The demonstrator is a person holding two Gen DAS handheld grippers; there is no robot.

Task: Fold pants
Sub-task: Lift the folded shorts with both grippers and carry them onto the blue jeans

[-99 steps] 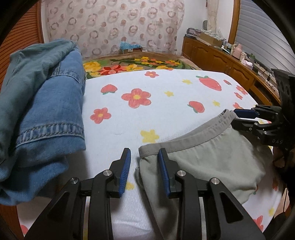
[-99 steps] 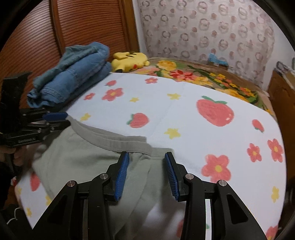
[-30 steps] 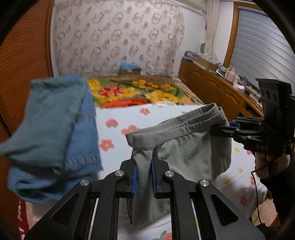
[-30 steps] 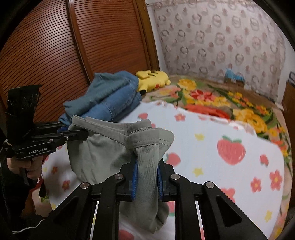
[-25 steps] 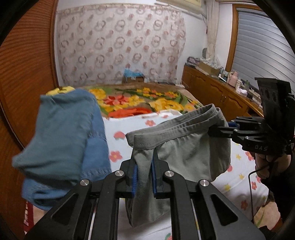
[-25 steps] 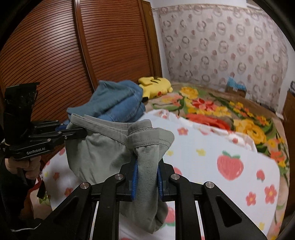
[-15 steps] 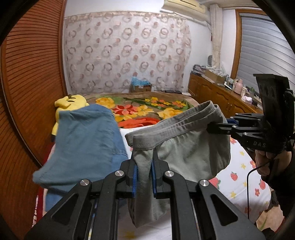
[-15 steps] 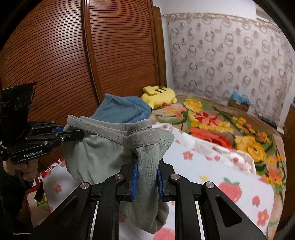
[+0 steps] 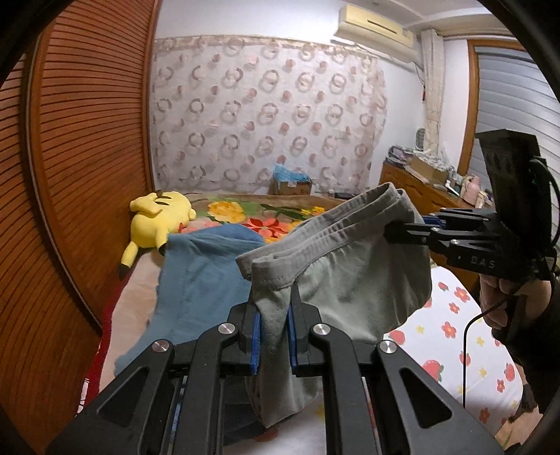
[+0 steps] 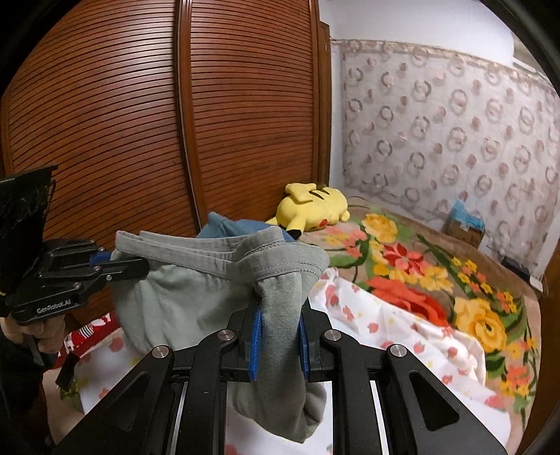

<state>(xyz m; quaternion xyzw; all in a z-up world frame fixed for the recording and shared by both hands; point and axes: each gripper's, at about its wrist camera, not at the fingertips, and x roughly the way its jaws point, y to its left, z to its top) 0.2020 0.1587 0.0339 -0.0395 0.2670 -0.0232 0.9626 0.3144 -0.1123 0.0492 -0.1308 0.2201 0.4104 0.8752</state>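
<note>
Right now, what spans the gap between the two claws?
Only the grey pants, waistband stretched from the left claw to the right claw; both wrist views show it.

Slatted wood wardrobe [image 10: 175,122], ring-patterned curtain [image 9: 266,122], air conditioner [image 9: 376,24], wooden dresser [image 9: 420,190].

Left gripper [image 9: 272,335] raised, jaws clamped on pants [image 9: 353,280] waistband. Right gripper [image 10: 278,341] level with it, likewise clamped on the opposite end (each held by a hand, partly visible). Both point forward, apart.

Home bedroom: bed [image 10: 402,336], plush toy [image 10: 311,206], wardrobe doors [image 10: 175,122].
</note>
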